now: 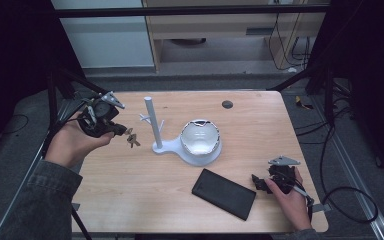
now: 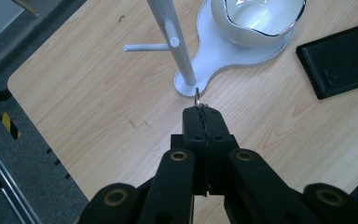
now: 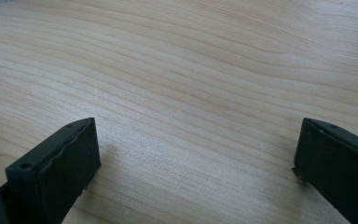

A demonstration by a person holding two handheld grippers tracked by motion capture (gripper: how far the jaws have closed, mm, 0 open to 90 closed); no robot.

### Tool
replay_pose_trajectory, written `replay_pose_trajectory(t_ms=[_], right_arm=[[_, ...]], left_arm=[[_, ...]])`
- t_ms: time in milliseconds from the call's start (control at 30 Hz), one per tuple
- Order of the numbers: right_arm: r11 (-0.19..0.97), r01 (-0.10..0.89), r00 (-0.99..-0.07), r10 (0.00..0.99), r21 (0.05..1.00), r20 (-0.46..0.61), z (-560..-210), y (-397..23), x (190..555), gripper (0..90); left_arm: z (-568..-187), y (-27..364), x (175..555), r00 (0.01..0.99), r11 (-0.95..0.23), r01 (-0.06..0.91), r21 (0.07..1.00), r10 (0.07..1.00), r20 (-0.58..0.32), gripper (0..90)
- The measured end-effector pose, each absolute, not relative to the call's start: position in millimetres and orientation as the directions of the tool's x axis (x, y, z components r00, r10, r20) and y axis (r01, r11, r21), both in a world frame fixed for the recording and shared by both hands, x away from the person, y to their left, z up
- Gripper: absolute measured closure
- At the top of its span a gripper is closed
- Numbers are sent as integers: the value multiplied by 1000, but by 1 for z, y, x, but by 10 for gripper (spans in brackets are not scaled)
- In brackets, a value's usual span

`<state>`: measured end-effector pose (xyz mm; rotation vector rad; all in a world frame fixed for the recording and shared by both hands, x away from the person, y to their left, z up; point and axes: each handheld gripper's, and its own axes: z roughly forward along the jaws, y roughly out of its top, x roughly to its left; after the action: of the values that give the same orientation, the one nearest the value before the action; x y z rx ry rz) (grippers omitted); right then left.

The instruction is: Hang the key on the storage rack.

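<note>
A small bunch of keys (image 1: 131, 138) hangs from my left gripper (image 1: 121, 131), held above the left part of the table. In the left gripper view the jaws are pressed together on the key ring (image 2: 197, 99), just short of the white stand's pole (image 2: 173, 37). That white stand (image 1: 150, 122) has short side pegs and a flat base carrying a white bowl (image 1: 200, 136). A black wallet (image 1: 224, 193) lies flat at the front. My right gripper (image 1: 258, 183) rests low beside the wallet's right end, open, with bare wood between its jaws (image 3: 196, 154).
The wooden table (image 1: 260, 130) has a dark round grommet (image 1: 227, 104) near its far edge. Cables (image 1: 347, 200) trail over the floor at the right. Black frame legs stand at both far corners, with a cabinet behind.
</note>
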<state>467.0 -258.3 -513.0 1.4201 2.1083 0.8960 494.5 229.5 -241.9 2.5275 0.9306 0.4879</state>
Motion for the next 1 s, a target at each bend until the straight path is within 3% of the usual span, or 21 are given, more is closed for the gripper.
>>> replay_pose_trajectory(t_ms=[1000], right_arm=[[261,640,-374,927,723,-4,-513,-258,467,3]], left_arm=[[-225,209,519,702,-694,536,481,682,202,899]])
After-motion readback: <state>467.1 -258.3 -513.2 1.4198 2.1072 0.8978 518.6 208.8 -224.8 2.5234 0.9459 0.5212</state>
